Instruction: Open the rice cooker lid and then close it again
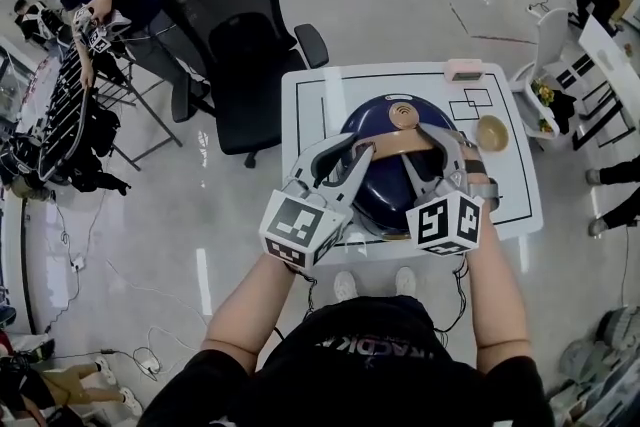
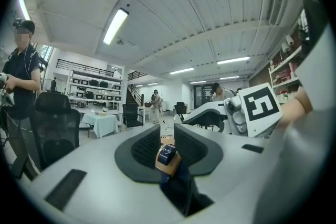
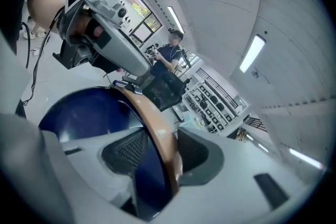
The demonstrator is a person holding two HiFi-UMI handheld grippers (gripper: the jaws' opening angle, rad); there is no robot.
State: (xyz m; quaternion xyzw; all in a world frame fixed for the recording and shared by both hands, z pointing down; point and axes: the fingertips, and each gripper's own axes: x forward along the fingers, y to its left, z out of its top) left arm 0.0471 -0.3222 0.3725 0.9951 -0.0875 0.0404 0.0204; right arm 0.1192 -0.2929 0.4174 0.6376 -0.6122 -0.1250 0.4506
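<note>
Head view shows the rice cooker lid (image 1: 372, 121) down; fingers of the right gripper (image 1: 450, 143) clamp the handle (image 1: 400, 145); fingers of the left gripper (image 1: 358, 150) loosely straddle it; opening seemingly still ahead.

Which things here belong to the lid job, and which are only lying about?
Job: round navy-blue rice cooker; its tan curved plastic handle; left gripper; right gripper.
Lying about: small pink box; tan round bowl; black office chair.

Bright, even light from ceiling strip lamps (image 2: 116, 25); I get glare streaks on the glossy floor (image 1: 205, 275). Shadows faint. Both gripper views: heavy fisheye, dark vignette at corners, foreground soft. Head view sharp.
</note>
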